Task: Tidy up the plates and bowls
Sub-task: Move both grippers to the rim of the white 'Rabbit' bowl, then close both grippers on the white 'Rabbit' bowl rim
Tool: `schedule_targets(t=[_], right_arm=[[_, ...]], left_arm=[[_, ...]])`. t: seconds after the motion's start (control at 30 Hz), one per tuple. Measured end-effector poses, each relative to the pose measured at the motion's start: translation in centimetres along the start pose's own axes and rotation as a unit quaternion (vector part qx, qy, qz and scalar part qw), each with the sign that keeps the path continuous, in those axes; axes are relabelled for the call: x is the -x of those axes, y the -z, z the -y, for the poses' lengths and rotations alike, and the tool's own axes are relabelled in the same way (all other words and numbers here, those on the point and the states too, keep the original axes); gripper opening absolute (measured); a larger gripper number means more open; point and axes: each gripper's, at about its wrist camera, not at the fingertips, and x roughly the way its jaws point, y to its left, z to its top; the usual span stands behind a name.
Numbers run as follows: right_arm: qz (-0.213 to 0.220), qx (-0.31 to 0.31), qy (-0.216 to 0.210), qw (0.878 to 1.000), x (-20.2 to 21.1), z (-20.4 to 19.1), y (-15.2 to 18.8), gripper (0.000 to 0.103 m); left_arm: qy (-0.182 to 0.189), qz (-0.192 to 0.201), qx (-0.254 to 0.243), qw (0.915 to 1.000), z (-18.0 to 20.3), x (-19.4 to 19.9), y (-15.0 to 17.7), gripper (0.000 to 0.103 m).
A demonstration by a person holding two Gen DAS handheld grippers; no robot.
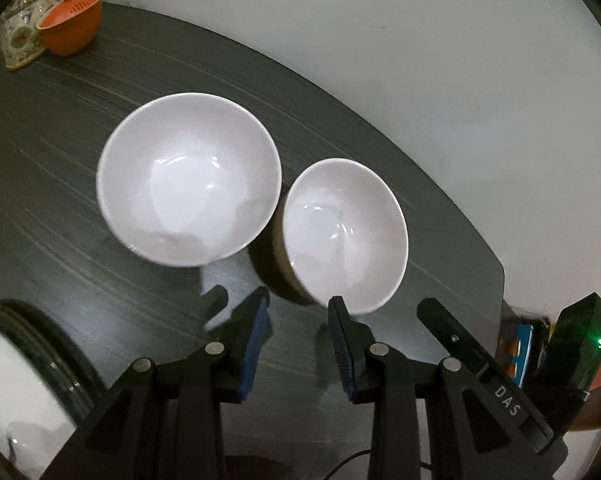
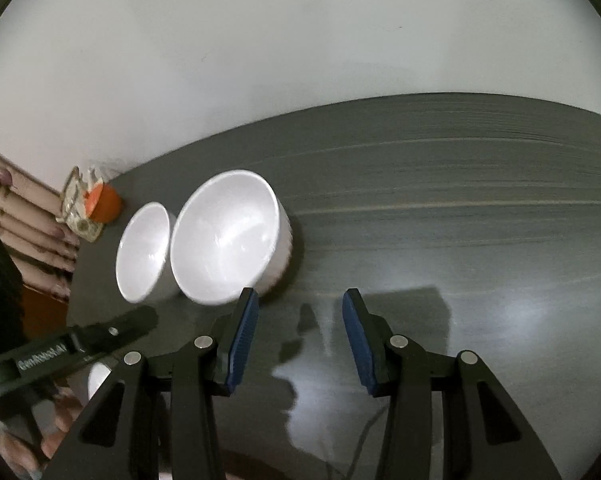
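Note:
Two white bowls stand side by side on the dark table (image 1: pixel 60 168). In the left wrist view the larger bowl (image 1: pixel 188 178) is at centre and the smaller bowl (image 1: pixel 344 234) is to its right, its rim close to my right fingertip. My left gripper (image 1: pixel 298 304) is open and empty, just short of the bowls. A plate with a dark rim (image 1: pixel 24 364) lies at the lower left. In the right wrist view the bowls (image 2: pixel 228 236) (image 2: pixel 142 252) sit to the left. My right gripper (image 2: pixel 300 300) is open and empty over bare table.
An orange lidded pot (image 1: pixel 70 20) and a patterned box (image 1: pixel 20 28) stand at the table's far left corner by the white wall. The left gripper's body (image 2: pixel 60 348) shows at the lower left of the right wrist view. The table's edge (image 1: pixel 496 264) lies right of the smaller bowl.

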Motion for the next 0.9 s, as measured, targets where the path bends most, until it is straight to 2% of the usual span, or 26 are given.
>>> schedule_targets(t=[0.07, 0.43, 0.63, 0.77, 0.9], right_arm=[[0.000, -0.002, 0.000, 1.000, -0.9, -0.2, -0.9, 0.042], [-0.022, 0.006, 0.017, 1.000, -5.6, -1.0, -3.7, 0.042], [-0.033, 0.009, 0.022, 0.999, -7.6, -1.4, -3.9, 0.040], [-0.035, 0.011, 0.020, 0.999, -8.3, -1.3, -3.6, 0.039], [-0.044, 0.014, 0.009, 0.999, -9.1, -1.9, -3.2, 0.023]], left_arm=[[0.006, -0.006, 0.005, 1.0000, 0.1, -0.7, -0.4, 0.033], [-0.012, -0.014, 0.005, 0.9998, 0.2, -3.6, -2.2, 0.033], [-0.022, 0.000, 0.009, 0.9997, -0.8, -3.7, -2.4, 0.032], [-0.034, 0.011, -0.014, 0.9993, 0.1, -4.5, -2.3, 0.031], [-0.034, 0.017, -0.021, 0.9991, 0.6, -4.4, -2.4, 0.029]])
